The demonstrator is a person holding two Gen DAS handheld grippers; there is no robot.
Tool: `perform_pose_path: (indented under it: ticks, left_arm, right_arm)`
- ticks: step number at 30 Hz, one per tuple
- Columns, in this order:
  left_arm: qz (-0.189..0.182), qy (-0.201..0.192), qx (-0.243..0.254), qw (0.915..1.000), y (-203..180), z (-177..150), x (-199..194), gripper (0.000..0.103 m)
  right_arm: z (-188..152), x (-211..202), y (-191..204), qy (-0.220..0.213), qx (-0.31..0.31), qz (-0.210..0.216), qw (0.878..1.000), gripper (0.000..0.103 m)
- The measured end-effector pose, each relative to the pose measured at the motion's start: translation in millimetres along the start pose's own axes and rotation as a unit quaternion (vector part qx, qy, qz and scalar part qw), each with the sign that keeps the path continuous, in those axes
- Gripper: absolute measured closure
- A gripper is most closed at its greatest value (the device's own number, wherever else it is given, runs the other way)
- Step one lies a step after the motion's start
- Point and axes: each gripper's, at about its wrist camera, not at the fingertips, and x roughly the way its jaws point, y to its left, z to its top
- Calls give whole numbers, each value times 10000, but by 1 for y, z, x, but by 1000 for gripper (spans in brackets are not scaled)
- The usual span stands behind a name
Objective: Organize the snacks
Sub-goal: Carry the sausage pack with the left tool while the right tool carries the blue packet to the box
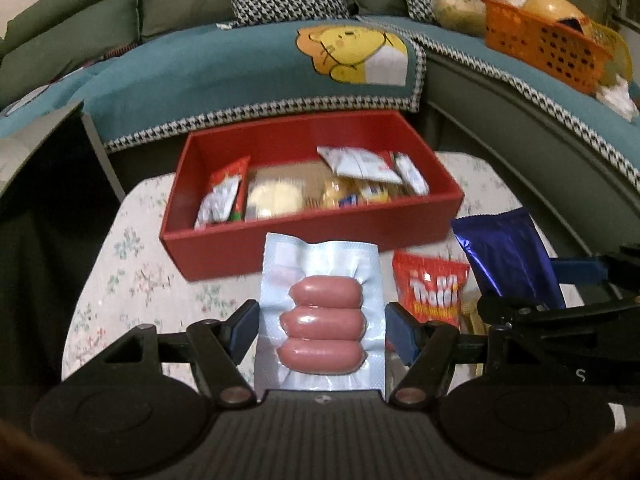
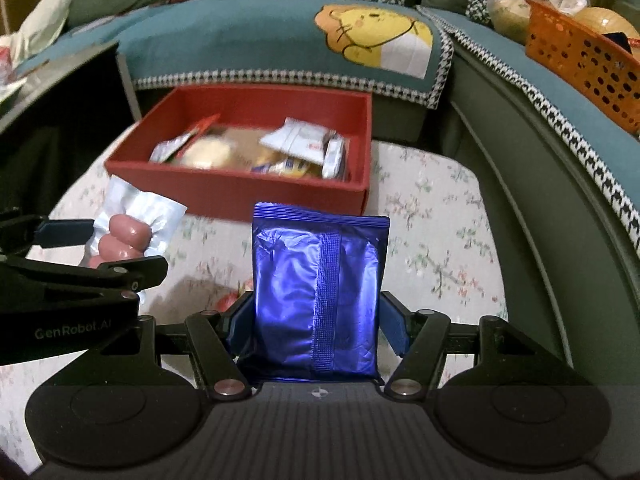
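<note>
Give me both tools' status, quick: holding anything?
Left tool: closed on the sausage pack, lifted off the table.
Right tool: closed on the blue foil packet, also lifted.

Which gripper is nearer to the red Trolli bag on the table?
Left. The left gripper, shut on the sausage pack, has its right finger beside the Trolli bag. The right gripper, holding the blue foil bag, sits farther right.
</note>
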Motion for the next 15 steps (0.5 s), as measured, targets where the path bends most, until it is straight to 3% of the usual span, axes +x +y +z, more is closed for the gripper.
perform_pose_path:
  ticks: [15]
  left_arm:
    - [89, -389, -481, 9980, 28, 64, 27, 17]
  right_arm:
    - [66, 27, -11, -392, 373, 109, 9985, 32]
